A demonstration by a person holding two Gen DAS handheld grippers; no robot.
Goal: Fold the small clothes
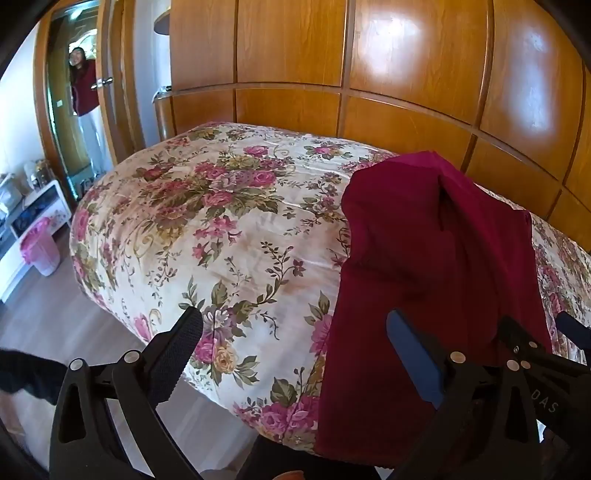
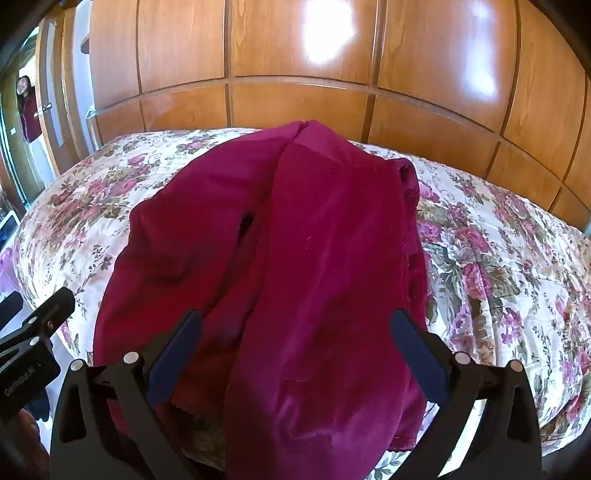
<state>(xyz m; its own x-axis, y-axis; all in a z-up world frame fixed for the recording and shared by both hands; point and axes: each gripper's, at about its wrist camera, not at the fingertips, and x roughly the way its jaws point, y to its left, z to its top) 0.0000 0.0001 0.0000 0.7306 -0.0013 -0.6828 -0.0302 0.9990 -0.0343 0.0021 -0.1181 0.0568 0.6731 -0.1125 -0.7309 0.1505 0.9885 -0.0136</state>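
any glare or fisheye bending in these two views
Left wrist view: bright glare patches on the glossy wooden wall, straight panel lines bowed, dark corners. Right wrist view: a white glare spot washes out the wall; the red garment and floral bedspread look evenly lit and sharp.

Daylight fills the room, bright and even. It flares in white patches on the glossy wooden wardrobe (image 1: 399, 44), strongest at the top of the right wrist view, where detail washes out. The floral bedspread (image 1: 207, 236) is evenly lit with soft shadows only in its creases. The red garment (image 2: 314, 258) looks saturated, dark in its folds. Fisheye curvature bends the panel lines, and black vignetting closes the corners. The doorway (image 1: 70, 110) is dimmer and soft.
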